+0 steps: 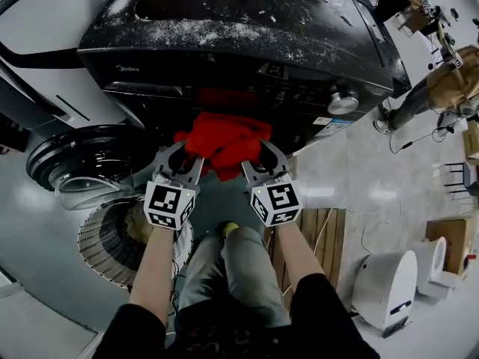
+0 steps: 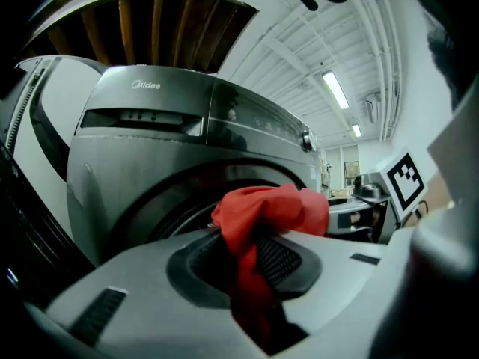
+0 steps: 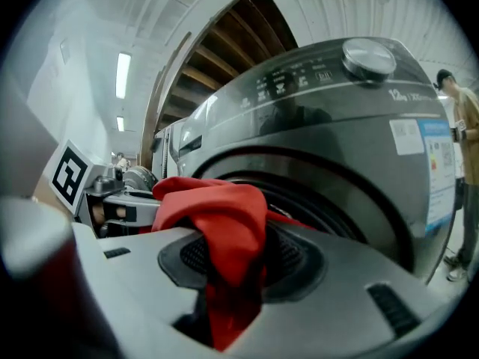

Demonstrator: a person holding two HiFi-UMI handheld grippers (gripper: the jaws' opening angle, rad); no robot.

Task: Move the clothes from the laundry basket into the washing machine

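A glossy grey floor (image 1: 359, 170) runs under a workshop-like room with strip lights overhead, seen in the gripper views. In the middle of the head view, a crumpled bright red cloth garment (image 1: 224, 144) hangs in the air just in front of the machine's front, level with its round drum opening (image 2: 161, 204). None of it is inside yet, as far as the views show.

Both tongs have it. The left gripper (image 1: 183, 154) is clenched on the garment's left end, with red fabric bunched between its ribbed pads and trailing down through the gap. The right gripper (image 1: 262, 155) is clamped on the right end in the same way. The two grippers sit close together, side by side, pointing at the machine.

Behind the garment stands the dark grey front-loading washing machine (image 1: 247, 28), its top dusted with white specks, a silver dial (image 1: 343, 102) at the right of its panel. Its round glass door (image 1: 82, 159) is swung open to the left. Below that door, by the person's left forearm, sits a round white slatted laundry basket (image 1: 101, 238). A wooden pallet (image 1: 329, 238) lies to the right of the person's legs, and a white rounded appliance (image 1: 385, 283) stands beyond it.
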